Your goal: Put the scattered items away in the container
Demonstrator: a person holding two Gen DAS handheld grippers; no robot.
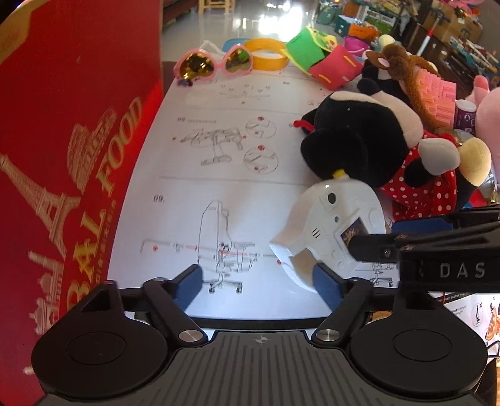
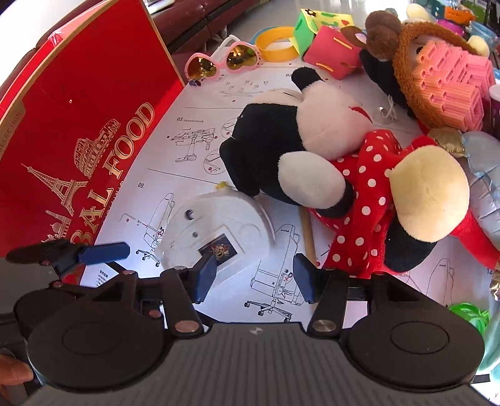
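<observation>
On the printed paper sheet (image 1: 218, 175), my left gripper (image 1: 259, 281) and right gripper (image 2: 254, 274) gape empty beside a smooth white plastic toy (image 2: 218, 225); a fuzzy polka-dot plush mouse (image 2: 343, 162) crowds behind, and a glossy red box (image 1: 78, 156) walls the left.

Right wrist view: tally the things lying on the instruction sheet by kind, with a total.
Plush toys: 2, the polka-dot mouse plush and the brown-hooded plush
White toy gadget: 1
Heart sunglasses: 1
Yellow ring: 1
Foam cubes: 2, green and pink
Total: 7
</observation>
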